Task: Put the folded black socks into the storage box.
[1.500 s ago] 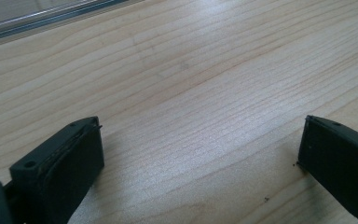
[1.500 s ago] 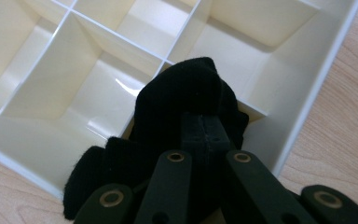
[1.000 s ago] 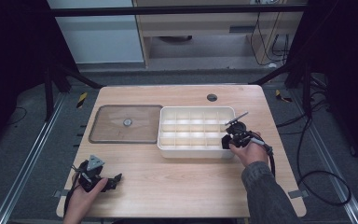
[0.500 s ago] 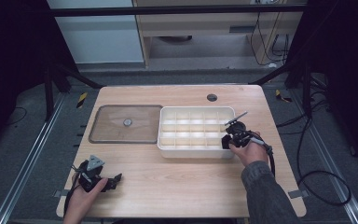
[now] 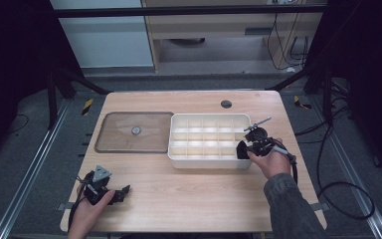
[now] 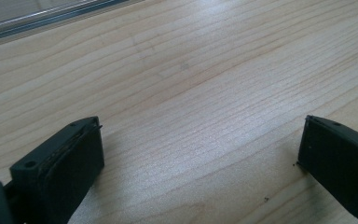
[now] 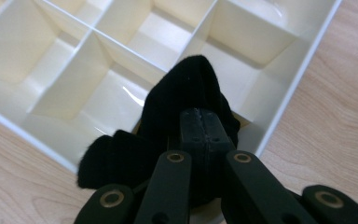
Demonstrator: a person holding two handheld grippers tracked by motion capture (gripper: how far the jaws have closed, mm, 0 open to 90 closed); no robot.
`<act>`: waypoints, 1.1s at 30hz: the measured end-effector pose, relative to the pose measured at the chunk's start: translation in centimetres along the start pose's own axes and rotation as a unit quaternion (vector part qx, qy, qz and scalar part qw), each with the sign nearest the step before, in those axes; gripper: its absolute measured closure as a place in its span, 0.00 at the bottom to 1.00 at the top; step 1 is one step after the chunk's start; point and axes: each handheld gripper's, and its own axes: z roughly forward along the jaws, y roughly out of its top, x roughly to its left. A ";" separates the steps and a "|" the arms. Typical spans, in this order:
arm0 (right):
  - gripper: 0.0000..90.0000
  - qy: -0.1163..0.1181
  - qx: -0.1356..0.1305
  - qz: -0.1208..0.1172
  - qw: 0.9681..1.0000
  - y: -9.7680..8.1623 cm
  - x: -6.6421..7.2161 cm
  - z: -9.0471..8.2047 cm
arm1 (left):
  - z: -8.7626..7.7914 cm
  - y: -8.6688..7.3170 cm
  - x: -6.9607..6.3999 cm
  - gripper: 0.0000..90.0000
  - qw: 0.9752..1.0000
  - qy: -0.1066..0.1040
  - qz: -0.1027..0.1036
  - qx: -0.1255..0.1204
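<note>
Wooden tabletop (image 5: 189, 189), light grain, carrying three items. White divided tray (image 5: 210, 141) sits right of centre, its cells bare where they show in the high view. Clear lid (image 5: 134, 132), flat, with a small round knob at its middle, lies just beside the tray on its left. Small dark round hole (image 5: 226, 104) is set in the tabletop near the far edge, apart from the tray. Right claw (image 5: 242, 149) is held at the tray's near right corner, jaws pressed together and clenched on a black cloth (image 7: 182, 112); in the right gripper view the cloth bunches around the closed jaws and hangs over the tray's edge, above the corner cell, with one fold drooping outside the near rim. Whether the cloth touches the cell floor cannot be told. Left claw (image 5: 122, 190) rests low near the tabletop's near left corner, well apart from the tray and lid, jaws spread wide and released, with bare wood between them in the left gripper view. A grey three-cornered plate sits on top of it.
</note>
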 end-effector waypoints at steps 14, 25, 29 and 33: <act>1.00 0.021 -0.066 0.022 0.997 0.9 -0.5 -3.1 | 0.0 0.0 0.0 0.00 1.000 0.000 0.000 0.000; 1.00 0.030 -0.093 0.024 0.995 1.2 -0.2 -4.9 | 0.0 0.0 0.0 0.00 1.000 0.000 -0.001 -0.001; 1.00 0.035 -0.102 0.026 0.994 1.3 -0.1 -5.5 | 0.0 0.0 0.0 0.00 1.000 0.000 0.000 0.001; 1.00 0.038 -0.106 0.025 0.993 1.3 0.0 -5.9 | 0.0 0.0 0.0 0.00 1.000 0.001 0.000 0.000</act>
